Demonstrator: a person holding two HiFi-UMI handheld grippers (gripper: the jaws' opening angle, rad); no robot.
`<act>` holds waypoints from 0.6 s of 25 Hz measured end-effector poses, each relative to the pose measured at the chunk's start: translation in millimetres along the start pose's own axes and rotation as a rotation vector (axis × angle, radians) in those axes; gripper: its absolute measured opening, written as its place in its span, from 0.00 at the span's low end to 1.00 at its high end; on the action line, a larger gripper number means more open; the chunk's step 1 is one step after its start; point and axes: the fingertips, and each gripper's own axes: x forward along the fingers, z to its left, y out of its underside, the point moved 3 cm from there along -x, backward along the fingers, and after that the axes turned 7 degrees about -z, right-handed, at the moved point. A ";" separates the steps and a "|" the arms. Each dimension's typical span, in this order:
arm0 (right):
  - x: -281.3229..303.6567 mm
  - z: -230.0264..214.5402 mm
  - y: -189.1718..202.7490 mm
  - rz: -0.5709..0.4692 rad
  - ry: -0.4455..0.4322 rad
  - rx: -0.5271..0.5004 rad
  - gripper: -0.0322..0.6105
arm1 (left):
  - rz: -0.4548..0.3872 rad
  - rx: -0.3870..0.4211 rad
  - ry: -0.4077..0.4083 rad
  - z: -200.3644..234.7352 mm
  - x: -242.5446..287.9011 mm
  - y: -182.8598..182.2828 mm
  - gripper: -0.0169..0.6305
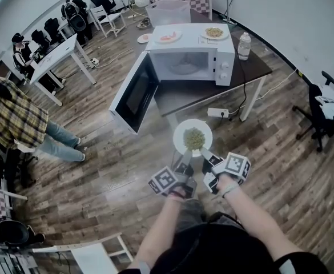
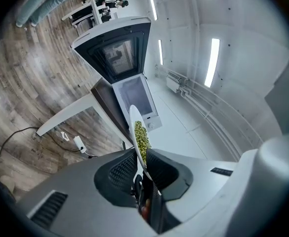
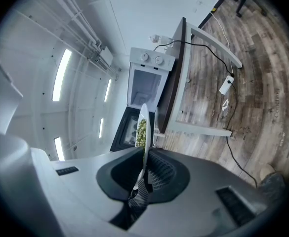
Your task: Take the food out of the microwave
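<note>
White plate (image 1: 180, 136) of green food (image 1: 193, 138) is out of the microwave (image 1: 185, 66), its rim clamped in your left gripper (image 1: 183, 165) and right gripper (image 1: 207, 160), just ahead of them. Only setting it down seems left.

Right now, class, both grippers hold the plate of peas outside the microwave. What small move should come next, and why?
Probably carry the plate of peas forward and lower it onto the bare table before the microwave: left gripper and right gripper clamp its near rim over the floor, and two plates already fill the microwave's top.
</note>
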 end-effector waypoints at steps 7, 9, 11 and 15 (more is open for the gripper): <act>-27.4 -2.5 12.0 0.000 0.009 0.013 0.08 | -0.001 0.002 0.002 -5.8 -20.9 18.8 0.10; -36.5 -0.4 15.4 0.001 0.008 0.010 0.08 | -0.001 0.000 0.003 -8.0 -27.9 25.0 0.10; -45.4 0.1 19.3 0.002 0.007 0.011 0.08 | -0.003 -0.002 0.005 -10.8 -35.4 30.8 0.10; -60.9 -1.2 27.9 0.002 0.004 0.013 0.08 | -0.010 -0.002 0.007 -16.0 -50.4 40.6 0.10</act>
